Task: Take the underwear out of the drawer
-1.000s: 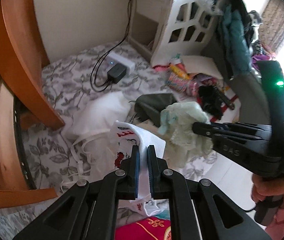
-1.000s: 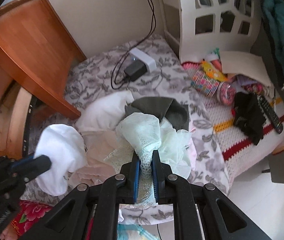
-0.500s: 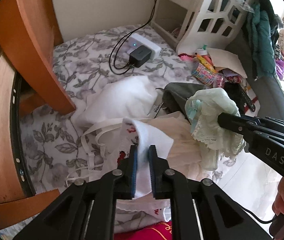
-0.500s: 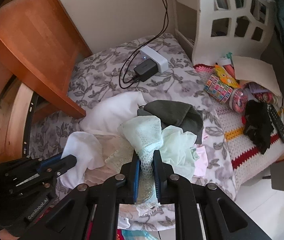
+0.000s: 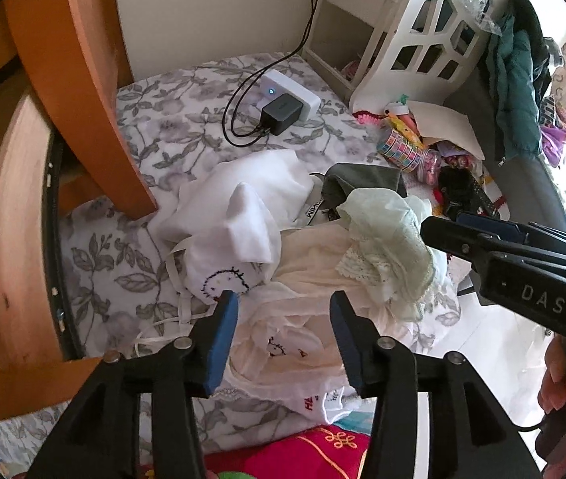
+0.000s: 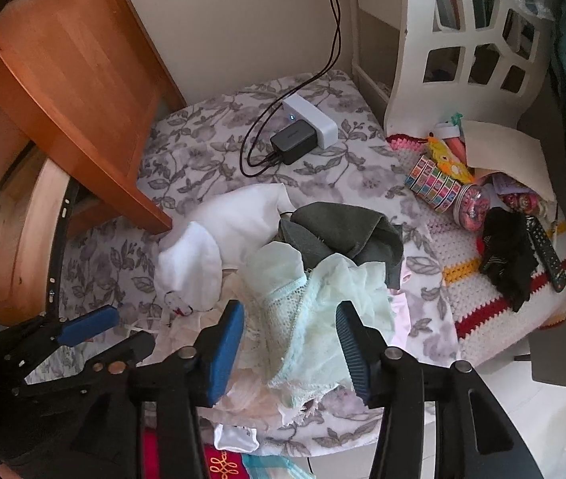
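Both tools are letting go. The left gripper [image 5: 283, 313], low in the centre of its own view, has its blue pads spread and opening, with nothing pinched between them; the white cotton underwear with a stitched cartoon face [image 5: 239, 247] lies just above its left pad on the heap. The right gripper [image 6: 291, 325] is opening too, and the pale mint-green lace underwear [image 6: 315, 311] sits slack in the gap between its pads, draped on the pile rather than clamped.

Both garments rest on the grey floral bedsheet [image 6: 211, 159], in the middle of the frame, on top of a cream lace garment [image 5: 315, 255] and beside a dark olive cloth [image 6: 343, 231].

Risks, as I judge them: the green lace looks open-weave and could snag on a ribbed pad as the right gripper pulls away, dragging the piece toward the bed edge at the lower right. The heap sits near that edge, so a tug could spill it to the floor. The two tools are close together and could clash.
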A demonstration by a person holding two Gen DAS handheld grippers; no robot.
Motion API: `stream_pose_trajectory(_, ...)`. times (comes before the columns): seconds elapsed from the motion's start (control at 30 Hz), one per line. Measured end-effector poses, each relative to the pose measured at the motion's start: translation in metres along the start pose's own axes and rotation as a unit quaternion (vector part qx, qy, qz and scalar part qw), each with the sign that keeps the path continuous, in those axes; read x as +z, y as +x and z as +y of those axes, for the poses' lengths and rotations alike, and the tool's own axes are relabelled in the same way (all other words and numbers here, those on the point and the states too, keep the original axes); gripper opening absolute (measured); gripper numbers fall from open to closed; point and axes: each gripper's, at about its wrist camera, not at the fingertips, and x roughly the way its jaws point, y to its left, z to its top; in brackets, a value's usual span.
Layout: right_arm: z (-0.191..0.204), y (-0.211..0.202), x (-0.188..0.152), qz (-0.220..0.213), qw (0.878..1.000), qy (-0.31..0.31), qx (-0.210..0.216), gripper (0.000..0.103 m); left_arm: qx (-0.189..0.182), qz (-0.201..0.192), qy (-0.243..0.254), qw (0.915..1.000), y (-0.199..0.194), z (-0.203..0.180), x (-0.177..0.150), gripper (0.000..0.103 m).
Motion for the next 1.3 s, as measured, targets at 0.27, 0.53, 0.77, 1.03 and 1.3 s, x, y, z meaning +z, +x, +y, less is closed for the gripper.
stream_pose_trajectory(0.27,-0.001,-0.010,-0.009,-0.002,1.000,0.001,-0.006,0.070,0.010,-0.012,0.001,0.9999,-0.018,-0.001,-0.011,0.065)
stream_pose_trajectory(0.53,-0.004,-0.021,-0.017,-0.010,1.000,0.003,-0.014,0.088,0.014,-0.029,0.005,0.9995,-0.031,-0.006,-0.021,0.074)
stream_pose_trajectory(0.77,-0.001,-0.031,-0.021,-0.029,0.999,-0.007,-0.017,0.103,0.021,-0.046,0.001,0.9987,-0.044,-0.006,-0.032,0.097)
stream_pose_trajectory(1.03,0.001,-0.042,-0.023,-0.049,0.998,-0.006,-0.023,0.103,0.024,-0.078,-0.015,0.9966,-0.065,0.000,-0.043,0.098)
stream_pose_trajectory(1.3,0.016,-0.061,-0.028,-0.068,0.997,-0.019,-0.015,0.103,0.016,-0.133,-0.032,0.9905,-0.110,0.007,-0.050,0.098)
